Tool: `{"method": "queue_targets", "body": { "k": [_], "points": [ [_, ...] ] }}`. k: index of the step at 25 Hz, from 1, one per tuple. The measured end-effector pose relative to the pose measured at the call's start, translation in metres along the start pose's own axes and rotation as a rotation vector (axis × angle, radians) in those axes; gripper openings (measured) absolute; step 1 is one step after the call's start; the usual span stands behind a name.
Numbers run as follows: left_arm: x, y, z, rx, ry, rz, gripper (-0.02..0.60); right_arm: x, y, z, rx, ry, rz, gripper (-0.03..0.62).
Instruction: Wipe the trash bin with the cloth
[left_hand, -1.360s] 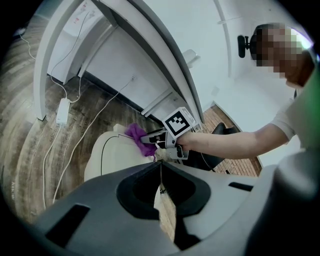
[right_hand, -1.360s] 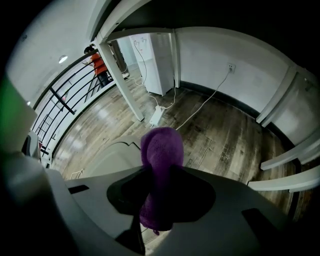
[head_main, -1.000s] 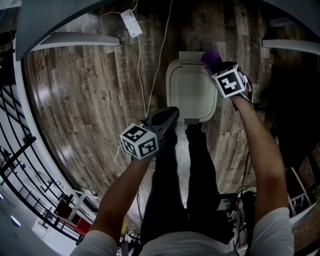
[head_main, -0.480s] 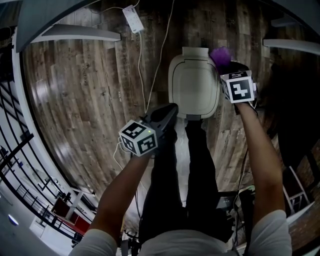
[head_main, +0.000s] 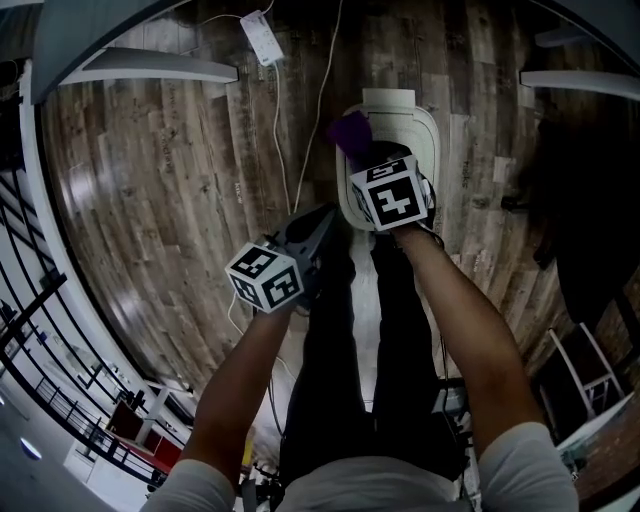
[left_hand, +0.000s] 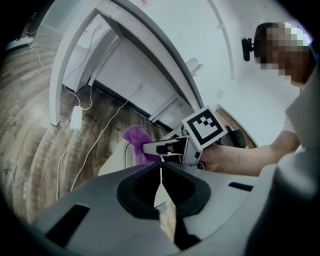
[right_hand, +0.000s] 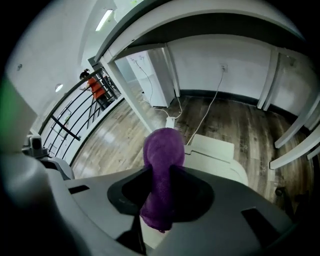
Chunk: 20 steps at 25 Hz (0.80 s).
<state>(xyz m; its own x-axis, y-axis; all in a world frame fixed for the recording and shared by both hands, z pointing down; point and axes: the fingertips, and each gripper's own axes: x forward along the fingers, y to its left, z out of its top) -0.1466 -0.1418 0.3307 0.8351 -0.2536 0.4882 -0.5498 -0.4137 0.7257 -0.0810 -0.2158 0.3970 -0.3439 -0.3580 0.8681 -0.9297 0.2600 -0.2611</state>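
The cloth (right_hand: 163, 145) is purple, soft and fuzzy, with a matt nap. The trash bin (head_main: 400, 100) looks like smooth off-white plastic with a faint sheen. The floor (head_main: 170, 170) is grained wood planking, glossy enough to carry pale reflections. The left gripper (left_hand: 161, 167) and the right gripper (right_hand: 161, 175) have matt grey plastic shells. The railing (right_hand: 75, 120) looks like black-painted metal.

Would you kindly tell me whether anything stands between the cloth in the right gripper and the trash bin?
Nothing visible does: the purple cloth, clamped in the right gripper, is right at the bare top of the trash bin.
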Motion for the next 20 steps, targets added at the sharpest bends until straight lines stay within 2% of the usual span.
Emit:
{"method": "queue_targets", "body": {
  "k": [3,6,20],
  "points": [
    [-0.006,0.003,-0.007,-0.011,0.011,0.008,0.012,0.016,0.031,-0.009,-0.017,0.016,0.054,0.109],
    [-0.01,0.002,-0.015,-0.012,0.026,0.006,0.012,0.024,0.035,-0.024,-0.05,0.052,0.052,0.109],
    [0.007,-0.022,-0.024,-0.001,0.06,-0.047,0.012,-0.016,-0.055,-0.075,0.012,0.051,-0.119,0.109]
  ]
}}
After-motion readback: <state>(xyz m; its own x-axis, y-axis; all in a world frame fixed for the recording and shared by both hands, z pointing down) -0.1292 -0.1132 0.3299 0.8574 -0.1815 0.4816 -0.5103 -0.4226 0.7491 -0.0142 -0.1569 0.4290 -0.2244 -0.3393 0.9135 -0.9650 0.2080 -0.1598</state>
